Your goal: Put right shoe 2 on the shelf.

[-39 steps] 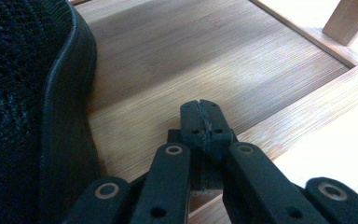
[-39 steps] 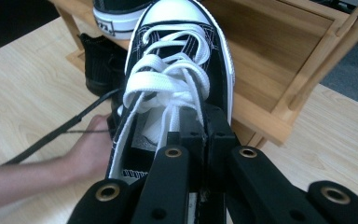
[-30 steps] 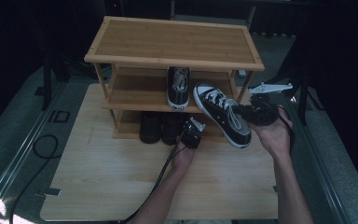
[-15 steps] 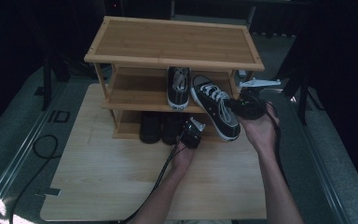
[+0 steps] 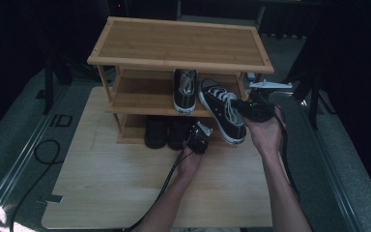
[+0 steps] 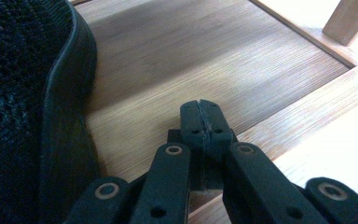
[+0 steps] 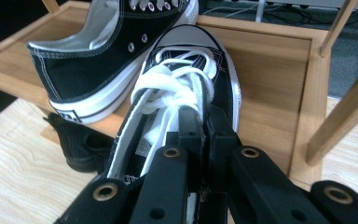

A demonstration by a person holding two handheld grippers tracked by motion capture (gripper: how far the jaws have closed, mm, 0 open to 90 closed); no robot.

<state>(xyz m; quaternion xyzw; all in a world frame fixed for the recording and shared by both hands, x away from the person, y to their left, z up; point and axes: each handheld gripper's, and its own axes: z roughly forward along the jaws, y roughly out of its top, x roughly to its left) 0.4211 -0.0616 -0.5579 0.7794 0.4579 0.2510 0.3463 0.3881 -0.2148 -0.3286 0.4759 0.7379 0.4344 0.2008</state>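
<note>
Right claw [image 7: 204, 122]: clamped on the black canvas sneaker with white laces [image 7: 182, 88], toe over the bamboo rack's middle shelf [image 7: 270, 60].
Left claw [image 6: 200, 122]: closed, empty.

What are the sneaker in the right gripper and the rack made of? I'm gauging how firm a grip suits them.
The sneaker looks like black canvas with white stitching, woven laces and a smooth white, rubbery toe cap and sole edge. The rack looks like light wood or bamboo with fine straight grain and a matte finish.

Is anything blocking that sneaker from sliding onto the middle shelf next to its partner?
Nothing visible. The held sneaker already noses onto the middle shelf, right of the shelved sneaker; the space there looks free.
</note>
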